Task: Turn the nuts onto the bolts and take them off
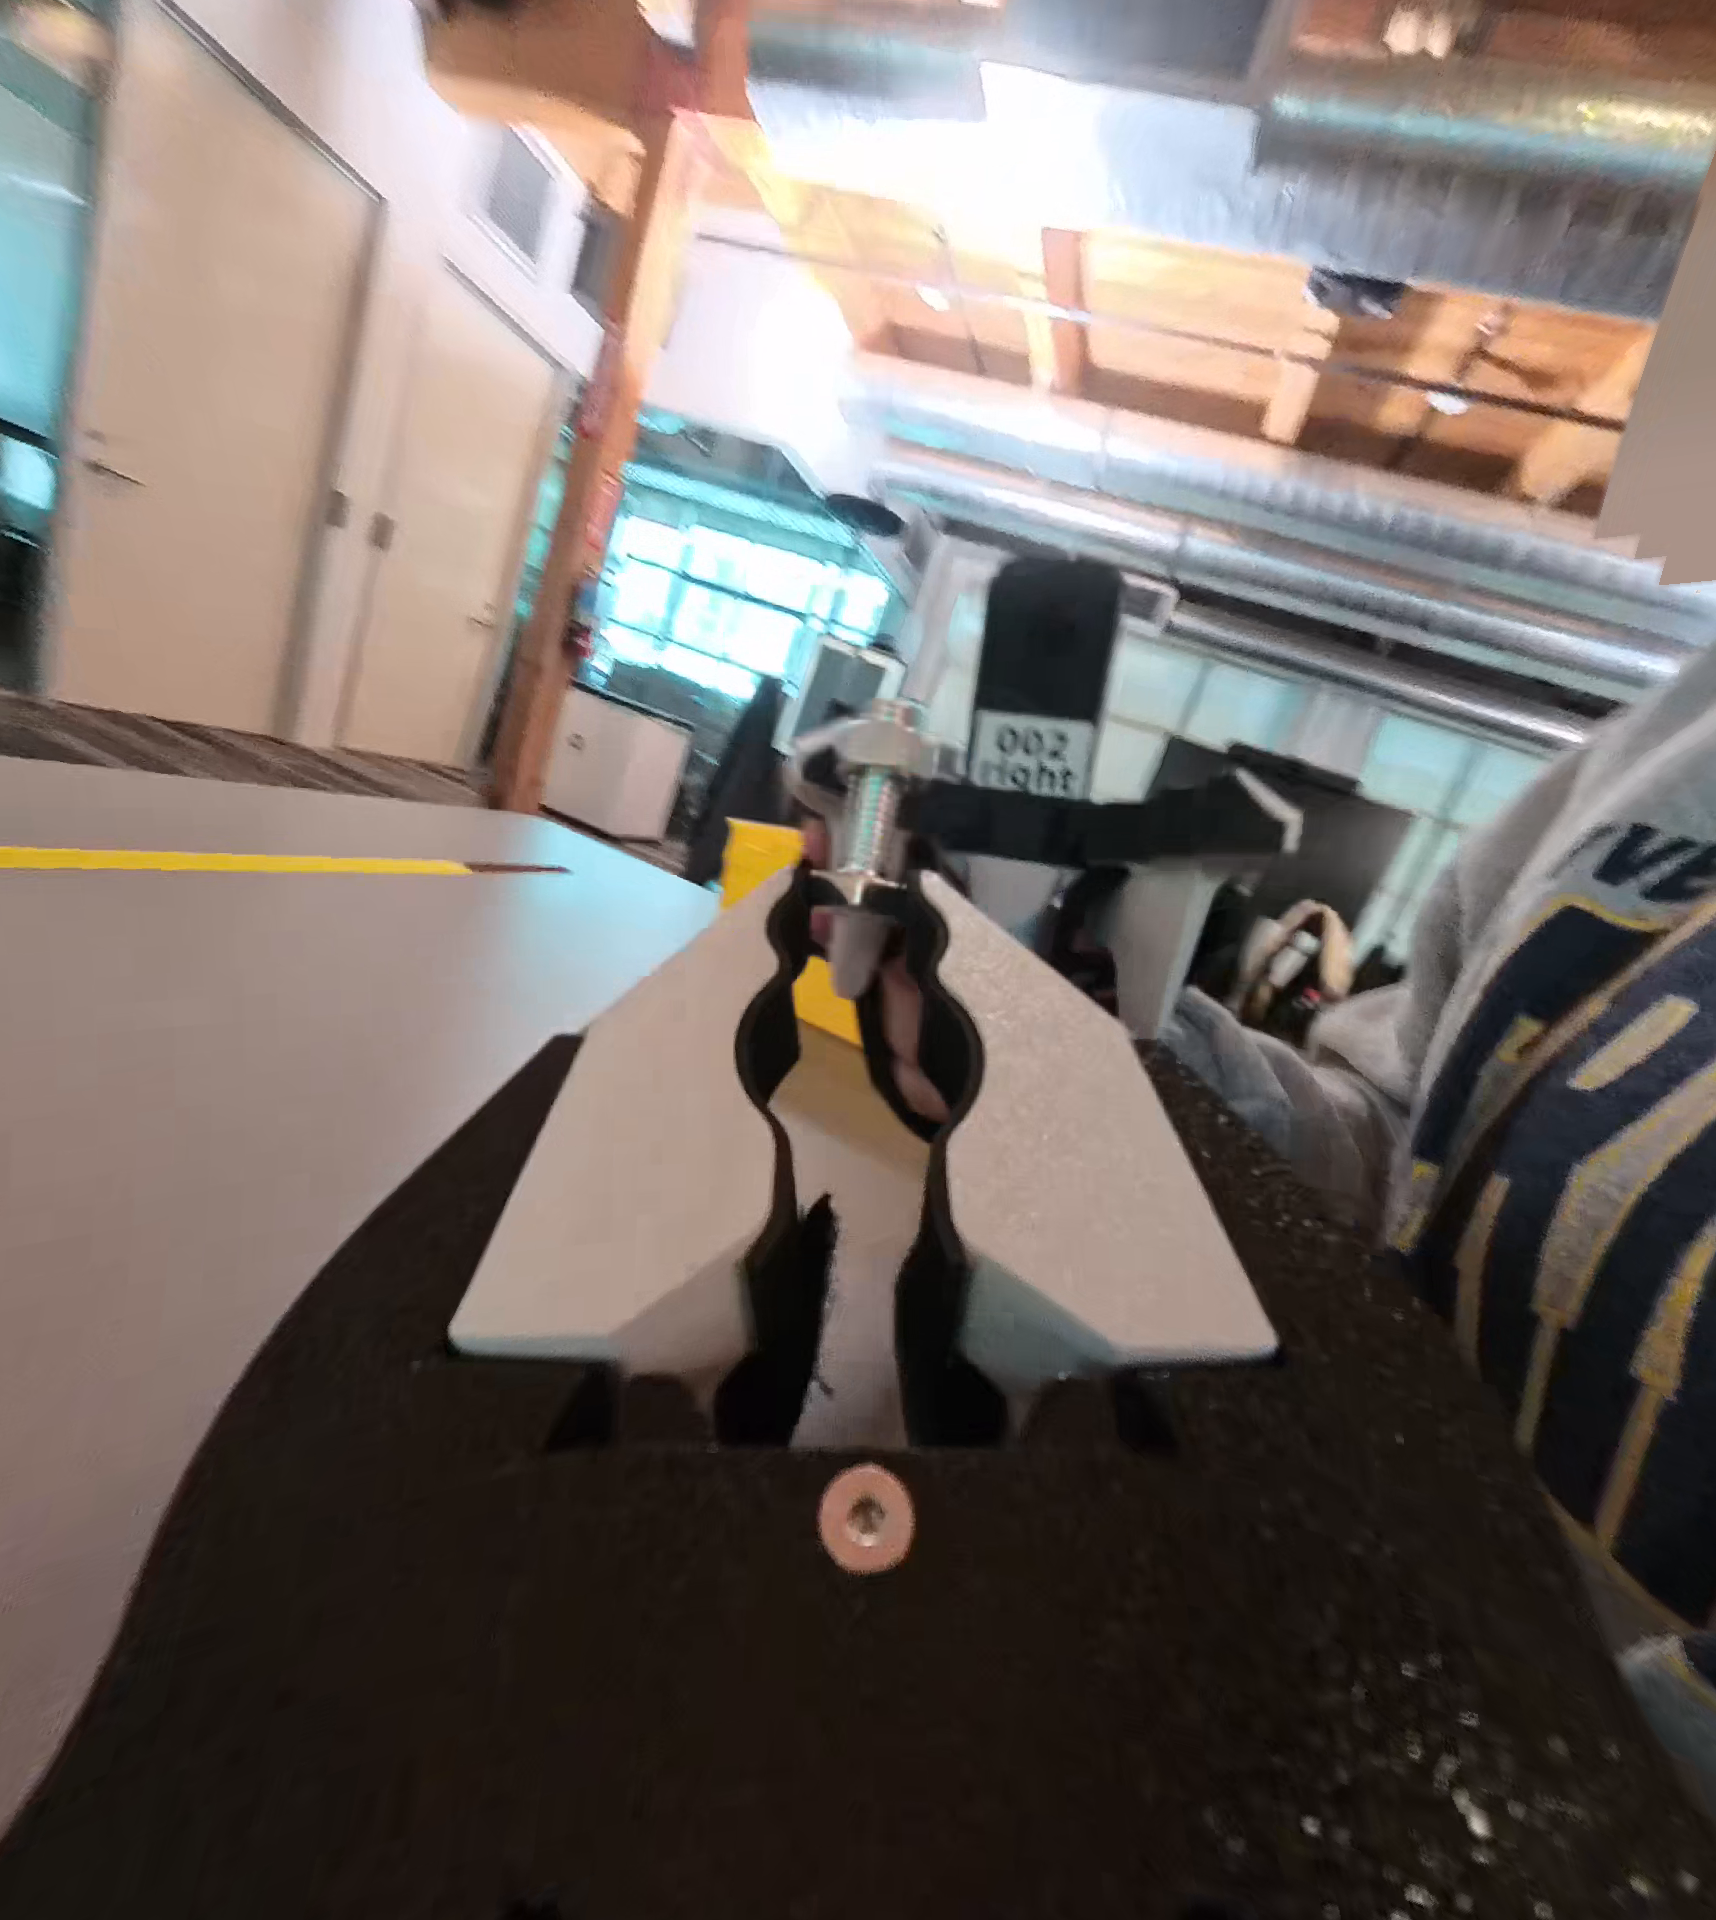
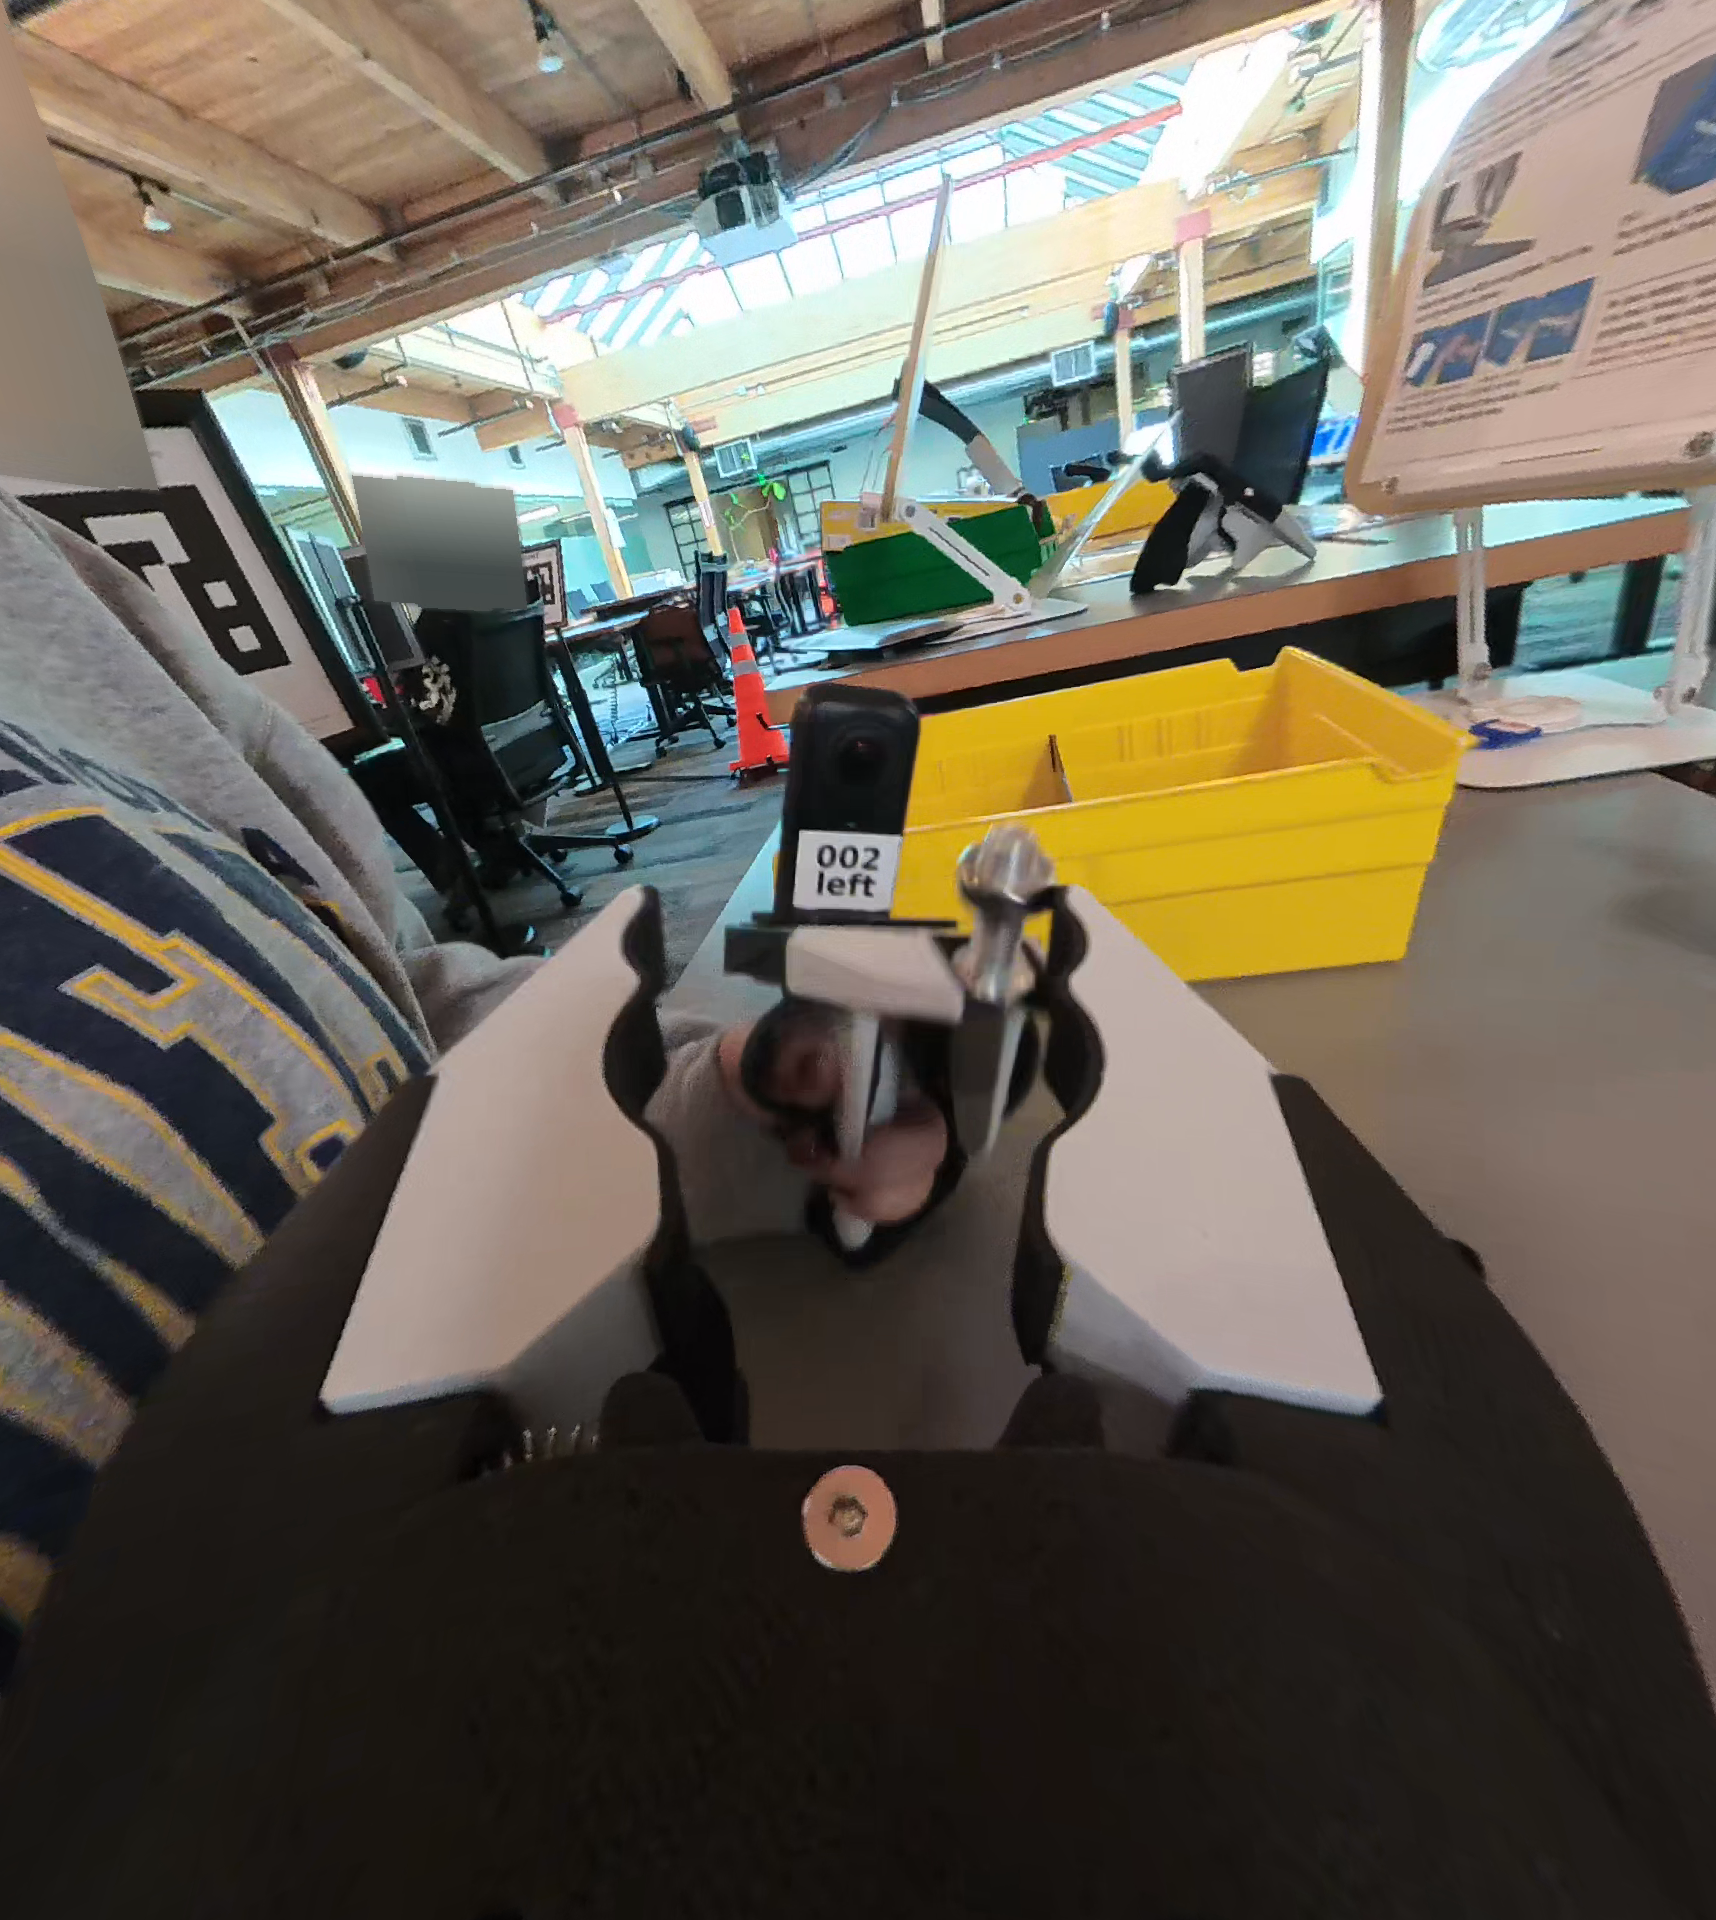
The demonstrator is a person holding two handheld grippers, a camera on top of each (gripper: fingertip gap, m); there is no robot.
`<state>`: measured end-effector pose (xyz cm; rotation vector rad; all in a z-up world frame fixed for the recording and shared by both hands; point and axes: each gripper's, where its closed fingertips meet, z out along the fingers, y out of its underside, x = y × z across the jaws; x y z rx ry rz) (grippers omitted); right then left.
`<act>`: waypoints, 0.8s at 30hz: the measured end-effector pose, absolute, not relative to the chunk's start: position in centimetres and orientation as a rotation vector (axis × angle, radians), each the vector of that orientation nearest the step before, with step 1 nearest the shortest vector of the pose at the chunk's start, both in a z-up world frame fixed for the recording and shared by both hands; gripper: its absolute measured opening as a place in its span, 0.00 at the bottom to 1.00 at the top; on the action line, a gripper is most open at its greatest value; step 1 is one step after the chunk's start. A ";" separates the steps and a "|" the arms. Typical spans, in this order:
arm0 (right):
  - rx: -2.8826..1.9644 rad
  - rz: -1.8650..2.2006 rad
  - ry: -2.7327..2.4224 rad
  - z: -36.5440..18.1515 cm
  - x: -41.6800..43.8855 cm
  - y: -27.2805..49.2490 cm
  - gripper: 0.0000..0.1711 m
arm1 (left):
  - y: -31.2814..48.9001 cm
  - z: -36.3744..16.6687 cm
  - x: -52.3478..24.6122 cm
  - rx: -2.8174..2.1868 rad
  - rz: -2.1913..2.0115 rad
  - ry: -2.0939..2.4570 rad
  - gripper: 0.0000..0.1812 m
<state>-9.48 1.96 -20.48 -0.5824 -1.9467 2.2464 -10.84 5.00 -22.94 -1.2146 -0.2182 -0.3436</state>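
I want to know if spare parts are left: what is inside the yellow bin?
The yellow bin shows a dark divider and bare yellow inner walls. Its floor is hidden by the front wall, so any nuts or bolts inside cannot be seen.

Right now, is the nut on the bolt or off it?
On. In the left wrist view the nut sits on the bolt near its upper end, with bare thread below down to the left fingers.
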 end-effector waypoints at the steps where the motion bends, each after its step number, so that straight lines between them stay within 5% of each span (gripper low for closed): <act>1: -0.587 2.262 -1.948 -20.6 -9.3 2.6 0.35 | 4.4 -22.9 -11.7 -1.194 -0.321 -0.256 0.09; 11: -0.575 2.269 -1.960 -20.3 -9.3 1.8 0.42 | 5.0 -22.7 -10.3 -1.207 -0.376 -0.182 0.09; 13: -0.557 2.297 -1.961 -20.4 -8.7 2.8 0.28 | 3.6 -22.5 -12.6 -1.155 -0.314 -0.283 0.08; 18: -0.732 2.250 -1.828 -20.2 -11.0 4.2 0.14 | 4.2 -22.7 -11.8 -1.200 -0.306 -0.232 0.08; 24: -0.730 2.195 -1.879 -20.5 -11.2 3.5 0.08 | 5.2 -23.1 -10.4 -1.264 -0.301 -0.158 0.09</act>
